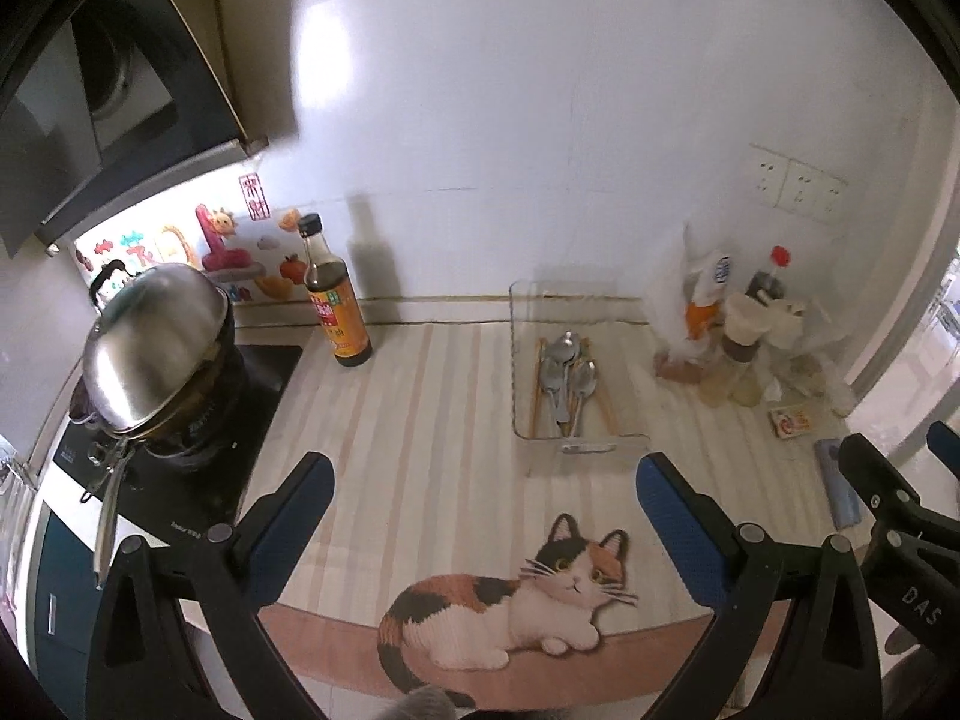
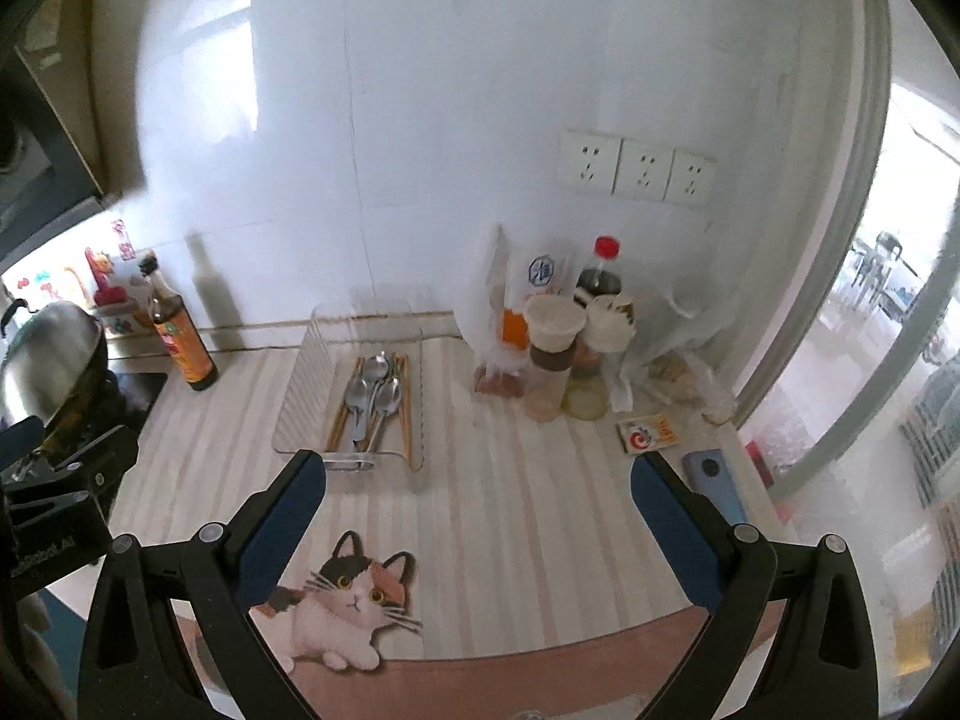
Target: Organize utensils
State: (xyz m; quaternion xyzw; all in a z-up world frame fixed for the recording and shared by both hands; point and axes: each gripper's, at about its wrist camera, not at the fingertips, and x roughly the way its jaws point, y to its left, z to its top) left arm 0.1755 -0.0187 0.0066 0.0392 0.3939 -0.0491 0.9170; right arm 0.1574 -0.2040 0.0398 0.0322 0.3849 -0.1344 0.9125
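Note:
A clear plastic tray (image 1: 581, 450) (image 2: 300, 414) stands on the striped mat near the back wall. In it lie several metal spoons (image 1: 564, 375) (image 2: 375, 390) and wooden chopsticks (image 1: 536, 396) (image 2: 405, 420), side by side. My left gripper (image 1: 483, 486) is open and empty, held above the mat in front of the tray. My right gripper (image 2: 477, 480) is open and empty, just in front and to the right of the tray. The right gripper's body shows at the right edge of the left wrist view (image 1: 900, 498).
A soy sauce bottle (image 1: 333, 300) (image 2: 180, 336) stands left of the tray. A lidded steel pot (image 1: 150, 348) sits on the cooktop at left. Bottles, cups and bags (image 2: 570, 336) crowd the back right corner. A small box (image 2: 651, 433) and a phone (image 2: 717, 483) lie at right. A cat picture (image 1: 510, 594) marks the mat's front edge.

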